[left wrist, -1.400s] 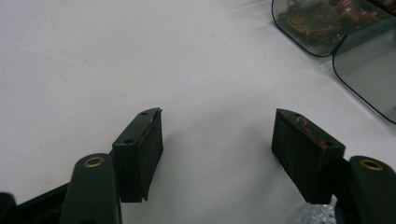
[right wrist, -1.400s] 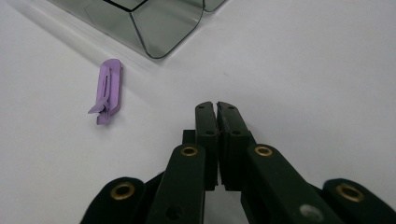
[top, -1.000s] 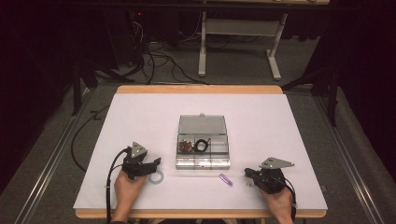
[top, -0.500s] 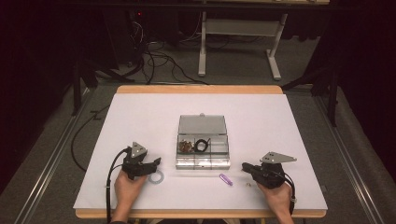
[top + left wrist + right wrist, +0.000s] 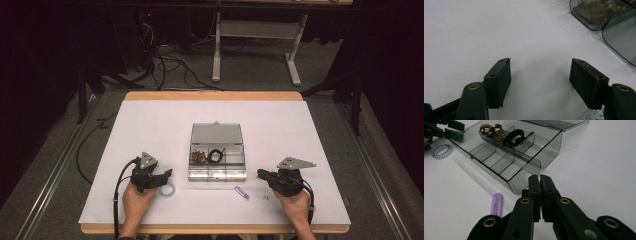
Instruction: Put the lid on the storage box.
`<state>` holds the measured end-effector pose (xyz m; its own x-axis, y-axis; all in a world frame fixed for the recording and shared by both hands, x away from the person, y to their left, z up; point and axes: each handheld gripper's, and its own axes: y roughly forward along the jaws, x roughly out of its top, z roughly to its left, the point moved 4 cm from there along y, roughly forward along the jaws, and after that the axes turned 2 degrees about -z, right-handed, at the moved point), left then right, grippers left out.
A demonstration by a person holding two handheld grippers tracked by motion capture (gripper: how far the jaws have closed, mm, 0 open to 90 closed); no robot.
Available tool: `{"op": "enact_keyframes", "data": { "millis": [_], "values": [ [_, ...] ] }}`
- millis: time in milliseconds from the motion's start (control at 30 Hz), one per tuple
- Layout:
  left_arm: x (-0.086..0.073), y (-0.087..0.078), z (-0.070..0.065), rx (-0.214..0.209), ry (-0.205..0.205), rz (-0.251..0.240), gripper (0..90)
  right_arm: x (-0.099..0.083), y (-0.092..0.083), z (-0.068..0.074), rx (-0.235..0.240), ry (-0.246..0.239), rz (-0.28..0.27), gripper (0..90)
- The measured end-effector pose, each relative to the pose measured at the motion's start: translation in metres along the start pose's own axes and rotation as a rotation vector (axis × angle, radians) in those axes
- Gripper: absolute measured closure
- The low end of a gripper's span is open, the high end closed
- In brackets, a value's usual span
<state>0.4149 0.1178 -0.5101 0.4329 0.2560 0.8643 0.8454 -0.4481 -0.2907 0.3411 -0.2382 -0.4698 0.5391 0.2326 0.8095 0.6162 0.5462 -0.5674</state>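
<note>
Right gripper point(image 5: 260, 174) shifted slightly leftward since a second ago, jaws shut, empty, near purple clip point(image 5: 242, 193). Left gripper point(image 5: 169, 173) unmoved, jaws wide, empty, beside clear coil ring point(image 5: 166, 189).

The box point(image 5: 217, 152) is smoky grey and see-through. In its far compartments lie a black coiled hair tie point(image 5: 216, 155) and coppery-brown trinkets point(image 5: 199, 156). Just in front of the box lies a lilac clip point(image 5: 241, 192); to its left, a clear, pale spiral ring point(image 5: 167, 189). The desk point(image 5: 150, 120) is white with a tan edge, and the jaws are black.
</note>
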Motion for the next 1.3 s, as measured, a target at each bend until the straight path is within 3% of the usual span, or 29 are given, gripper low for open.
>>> {"op": "enact_keyframes", "data": {
  "millis": [1300],
  "values": [
    [0.000,0.000,0.000,0.000,0.000,-0.001,33.5,0.030,0.021,0.007,0.012,-0.031,0.005,89.0]
  ]
}}
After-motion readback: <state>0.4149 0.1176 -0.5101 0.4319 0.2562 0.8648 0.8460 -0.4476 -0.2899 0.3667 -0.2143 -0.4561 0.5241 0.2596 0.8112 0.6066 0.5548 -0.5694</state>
